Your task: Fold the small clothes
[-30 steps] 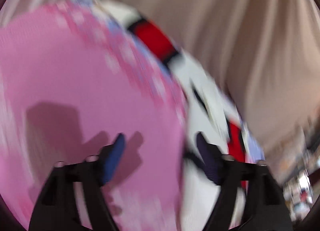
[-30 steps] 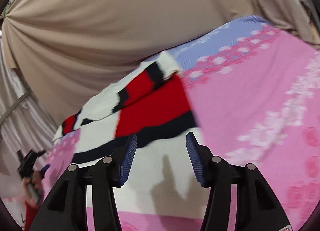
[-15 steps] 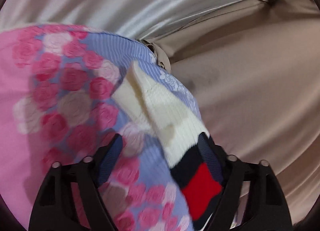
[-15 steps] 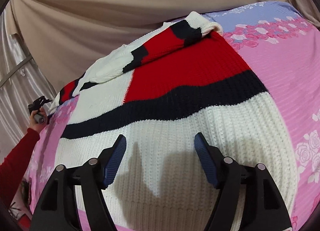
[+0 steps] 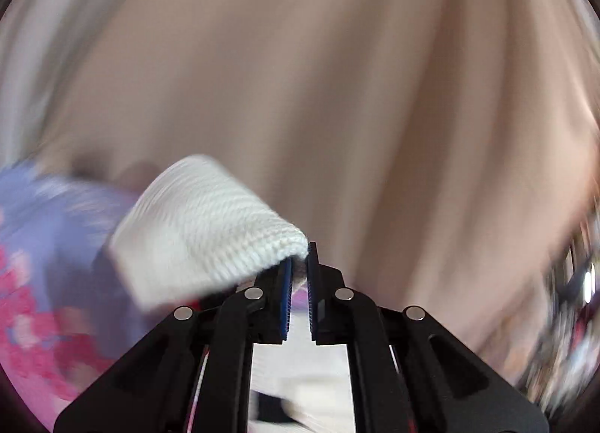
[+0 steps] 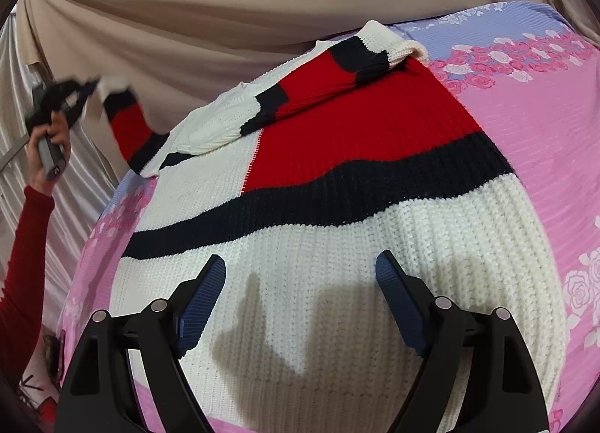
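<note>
At the far left corner of the bed, the left gripper (image 5: 299, 268) had clamped its blue pads onto the white ribbed cuff (image 5: 210, 223) of the sweater's sleeve; half a second earlier its jaws stood wide with that cuff lying slack between them on the bedspread. The cuff was now lifted clear of the lilac and pink floral bedspread (image 5: 41, 245). In the right wrist view the same sleeve (image 6: 125, 121) rose off the bed toward the person's hand (image 6: 48, 144), where before it had lain flat.

The right gripper (image 6: 300, 279) had barely shifted: its fingers remained spread wide, holding nothing, just above the white lower body of the red, navy and white knit sweater (image 6: 337, 208), which lay spread across the bedspread with its other sleeve folded over the chest. Whether the fingertips touched the knit could not be told.

The left wrist view was heavily smeared by motion; the beige curtain (image 5: 337, 95) showed only as streaks, and the clutter at its right edge could not be made out. The sweater's near hem was cut off by the gripper body.
</note>
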Motion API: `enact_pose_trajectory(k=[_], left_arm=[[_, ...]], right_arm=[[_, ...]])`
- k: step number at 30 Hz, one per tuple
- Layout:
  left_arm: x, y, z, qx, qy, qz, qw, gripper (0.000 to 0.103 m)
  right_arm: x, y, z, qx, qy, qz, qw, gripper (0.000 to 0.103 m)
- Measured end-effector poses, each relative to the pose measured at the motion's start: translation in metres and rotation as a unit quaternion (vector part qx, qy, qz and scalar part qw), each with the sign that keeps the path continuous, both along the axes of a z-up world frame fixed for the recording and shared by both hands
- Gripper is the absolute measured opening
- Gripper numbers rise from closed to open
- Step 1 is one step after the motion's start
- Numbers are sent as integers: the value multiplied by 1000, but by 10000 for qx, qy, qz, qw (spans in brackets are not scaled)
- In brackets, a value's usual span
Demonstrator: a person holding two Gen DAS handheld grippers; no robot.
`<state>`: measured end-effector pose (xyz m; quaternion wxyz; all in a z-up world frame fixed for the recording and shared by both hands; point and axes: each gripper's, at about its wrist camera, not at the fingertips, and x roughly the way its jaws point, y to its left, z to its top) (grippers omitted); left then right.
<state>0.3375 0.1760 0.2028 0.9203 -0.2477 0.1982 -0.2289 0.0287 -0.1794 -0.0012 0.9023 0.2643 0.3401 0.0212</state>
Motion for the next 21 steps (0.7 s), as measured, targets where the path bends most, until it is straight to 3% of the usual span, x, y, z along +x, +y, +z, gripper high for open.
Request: enact_pose_trajectory(k=[2, 5, 7, 9, 11, 13, 15, 18, 20, 21], left_arm=[[-18, -70, 5, 482, -151, -648, 9966, 7], [-49, -179, -30, 1163, 106, -1510, 9816, 19], [-73, -230, -75, 1352, 430, -1958, 9703, 64], [-93, -249, -119, 1225, 767, -2122, 9665, 69], [-103, -247, -152, 1062, 1205, -2200, 9622, 69], [-100, -219, -174, 681, 1655, -2008, 9631, 69], [-86, -180, -175, 381, 1788, -1610, 9699, 70], [-57, -125, -162, 97, 1875, -731, 9795, 81], [-40, -100, -163, -158, 2043, -340, 9782, 83], [-30, -87, -167, -360, 2204, -188, 9746, 83]], right_arm=[[-1, -2, 0, 54, -28, 2, 10000, 80], [-3, -6, -1, 208, -115, -4, 9997, 80], [-5, -9, -1, 307, -183, -26, 9994, 80], [-10, -12, 1, 301, -226, -141, 9992, 80], [-13, -15, 4, 212, -241, -194, 9993, 80], [-8, -19, 18, -67, -300, -47, 9995, 80], [10, -29, 36, -274, -349, -5, 9990, 80], [60, -54, 58, -301, -410, 10, 9987, 80], [94, -69, 62, -142, -481, -54, 9987, 78], [120, -78, 57, 56, -309, -119, 9994, 76]])
